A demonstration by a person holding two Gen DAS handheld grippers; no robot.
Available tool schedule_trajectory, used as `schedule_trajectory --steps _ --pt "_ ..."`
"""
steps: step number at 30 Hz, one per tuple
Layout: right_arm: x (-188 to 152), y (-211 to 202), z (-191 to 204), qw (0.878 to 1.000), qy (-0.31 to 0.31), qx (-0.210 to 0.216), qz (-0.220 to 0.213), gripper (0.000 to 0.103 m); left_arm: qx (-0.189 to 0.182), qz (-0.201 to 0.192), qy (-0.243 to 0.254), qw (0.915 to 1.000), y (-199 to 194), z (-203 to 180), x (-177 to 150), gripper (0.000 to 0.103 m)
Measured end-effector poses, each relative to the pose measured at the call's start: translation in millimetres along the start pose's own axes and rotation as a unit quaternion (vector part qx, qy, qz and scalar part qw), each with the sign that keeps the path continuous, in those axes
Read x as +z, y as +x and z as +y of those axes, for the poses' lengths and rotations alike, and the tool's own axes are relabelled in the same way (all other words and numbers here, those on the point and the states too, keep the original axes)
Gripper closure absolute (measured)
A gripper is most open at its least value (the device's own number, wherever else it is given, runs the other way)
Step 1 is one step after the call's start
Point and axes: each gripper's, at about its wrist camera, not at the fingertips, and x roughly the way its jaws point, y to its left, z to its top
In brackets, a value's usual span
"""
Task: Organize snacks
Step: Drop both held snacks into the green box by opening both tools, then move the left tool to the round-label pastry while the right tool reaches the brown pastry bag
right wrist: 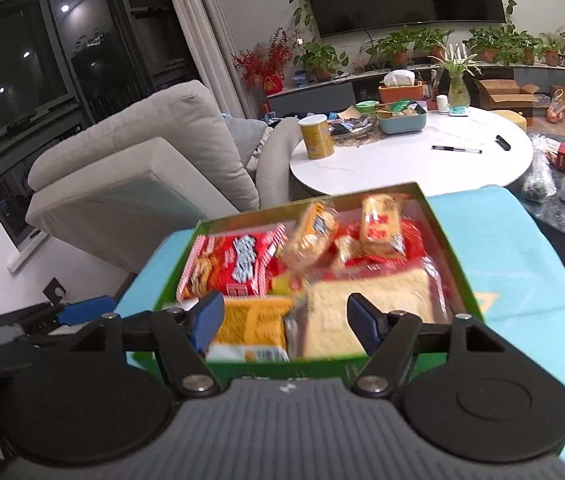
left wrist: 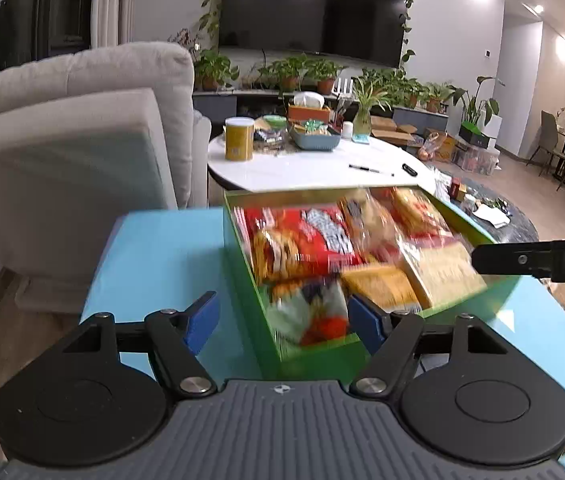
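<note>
My left gripper (left wrist: 282,316) and right gripper (right wrist: 282,318) hover empty, jaws apart, near the green cardboard box (right wrist: 448,240) of crinkly, light, crushable snack packets (right wrist: 242,266); I'd pinch packet edges.

left gripper (left wrist: 282,316) and right gripper (right wrist: 282,320) side by side, jaws apart, empty

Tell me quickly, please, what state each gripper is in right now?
Left gripper: open, holding nothing, above the green box.
Right gripper: open, holding nothing.
</note>
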Motion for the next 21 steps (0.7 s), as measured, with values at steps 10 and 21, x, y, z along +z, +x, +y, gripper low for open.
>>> schedule_trajectory --steps 10,21 --pt "-34.6 -13.1 -11.7 0.998 -0.021 -0.015 0.05 0.036 0.005 0.079 0.022 0.9966 22.0 -15.9 -44.4 0.03" --pt "-61.4 2.7 -30.8 0.995 0.002 -0.024 0.1 0.035 0.017 0.1 0.031 0.9944 34.5 -24.6 -54.5 0.03"
